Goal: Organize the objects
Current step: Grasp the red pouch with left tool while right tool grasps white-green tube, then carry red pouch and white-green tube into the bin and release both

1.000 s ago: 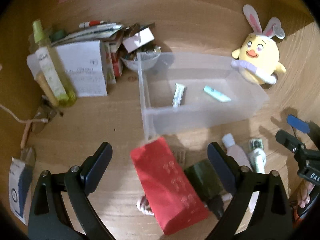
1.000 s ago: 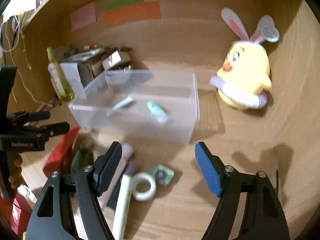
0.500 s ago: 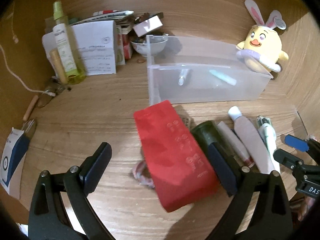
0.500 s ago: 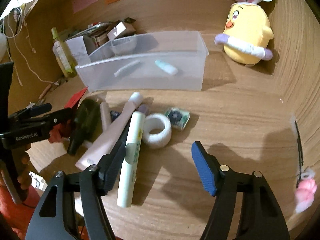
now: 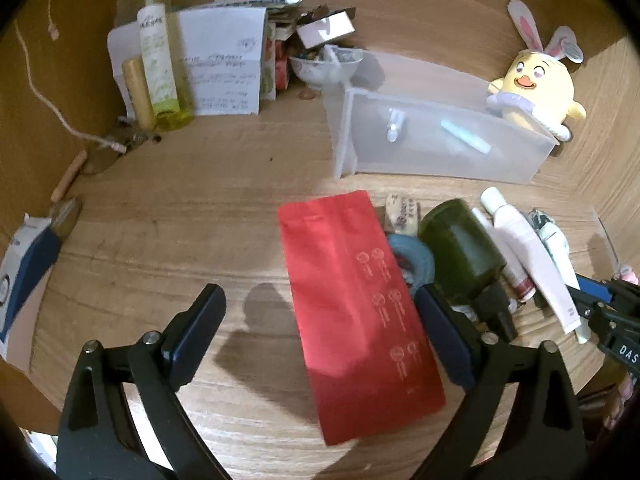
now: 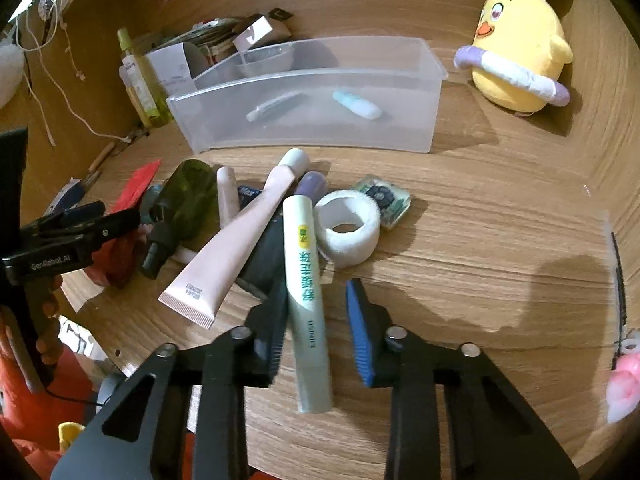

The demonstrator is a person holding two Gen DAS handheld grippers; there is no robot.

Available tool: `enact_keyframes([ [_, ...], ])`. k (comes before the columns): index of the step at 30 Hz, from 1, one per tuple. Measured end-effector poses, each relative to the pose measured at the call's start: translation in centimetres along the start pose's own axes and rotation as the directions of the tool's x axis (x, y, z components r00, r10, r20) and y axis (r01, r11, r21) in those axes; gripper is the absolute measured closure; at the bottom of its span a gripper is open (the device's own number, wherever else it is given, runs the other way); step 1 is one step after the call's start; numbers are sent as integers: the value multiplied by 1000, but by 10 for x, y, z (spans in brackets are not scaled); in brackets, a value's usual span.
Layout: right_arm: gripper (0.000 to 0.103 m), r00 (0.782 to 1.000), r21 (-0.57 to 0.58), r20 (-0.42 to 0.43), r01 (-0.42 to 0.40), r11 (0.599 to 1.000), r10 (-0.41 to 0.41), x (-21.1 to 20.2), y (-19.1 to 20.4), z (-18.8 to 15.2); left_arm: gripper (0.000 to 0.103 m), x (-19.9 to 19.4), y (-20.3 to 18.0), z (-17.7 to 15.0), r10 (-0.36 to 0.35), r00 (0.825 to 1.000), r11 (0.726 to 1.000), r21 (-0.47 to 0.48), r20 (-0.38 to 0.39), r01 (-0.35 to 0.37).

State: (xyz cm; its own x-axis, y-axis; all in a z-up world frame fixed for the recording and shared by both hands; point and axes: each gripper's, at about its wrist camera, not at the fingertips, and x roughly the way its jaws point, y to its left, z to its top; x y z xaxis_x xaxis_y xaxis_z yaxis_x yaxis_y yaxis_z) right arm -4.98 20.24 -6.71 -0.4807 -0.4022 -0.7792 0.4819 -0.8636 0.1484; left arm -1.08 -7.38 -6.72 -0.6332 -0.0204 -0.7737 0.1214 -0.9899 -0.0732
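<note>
Two grippers in play, one loose pile of things to sort on the bench (image 6: 480, 240).
Green tube: pale green tube (image 6: 306, 292) lies on the wood, cap end pointing toward the bin, tail toward the camera, between the right gripper's pads.
Right gripper: right gripper (image 6: 316, 320) is closing on that tube. Left pad is touching it; the blue right pad still shows a gap, so no grip yet.
Red pouch: flat red pouch (image 5: 356, 300) lies on the bench, long side running away from the camera, at the left edge of the pile.
Left gripper: left gripper (image 5: 320, 328) is wide apart and narrowing slightly, straddling the pouch. Right pad is just beside the pouch's edge, left pad well clear, nothing held.
Pile: dark green bottle (image 5: 464, 252) beside the pouch, pink tube (image 6: 244, 240) leaning across it, white tape roll (image 6: 347, 230) and a small square packet (image 6: 384, 200) just behind it, touching or nearly so.
Bin: clear plastic bin (image 6: 434, 80) behind the pile, with a light blue tube (image 6: 358, 104) and a thin pen-like item (image 6: 272, 106) lying inside.
Far right: yellow plush chick (image 6: 516, 48) with bunny ears sits upright beside the bin.
Far left: spray bottle (image 5: 158, 60) and papers stacked against the wall.
</note>
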Motion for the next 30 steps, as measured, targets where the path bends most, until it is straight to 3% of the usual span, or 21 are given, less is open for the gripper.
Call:
enact_keyframes([
  [4, 87, 1000, 5, 12, 3, 1000, -3, -2, -2, 0, 32, 0, 9, -5, -57, 998, 998, -41, -13, 56],
  [7, 89, 1000, 26, 23, 1, 1000, -1, -4, -7, 0, 48, -4, 14, -7, -59, 998, 997, -54, 3, 59],
  [19, 89, 994, 50, 101, 37, 998, -42, -25, -18, 15, 48, -29, 21, 16, -33, 993, 998, -47, 113, 38],
  [30, 89, 972, 36, 230, 48, 998, -55, -55, -23, 62, 48, -51, 1, 66, -77, 970, 997, 1, 231, 79],
])
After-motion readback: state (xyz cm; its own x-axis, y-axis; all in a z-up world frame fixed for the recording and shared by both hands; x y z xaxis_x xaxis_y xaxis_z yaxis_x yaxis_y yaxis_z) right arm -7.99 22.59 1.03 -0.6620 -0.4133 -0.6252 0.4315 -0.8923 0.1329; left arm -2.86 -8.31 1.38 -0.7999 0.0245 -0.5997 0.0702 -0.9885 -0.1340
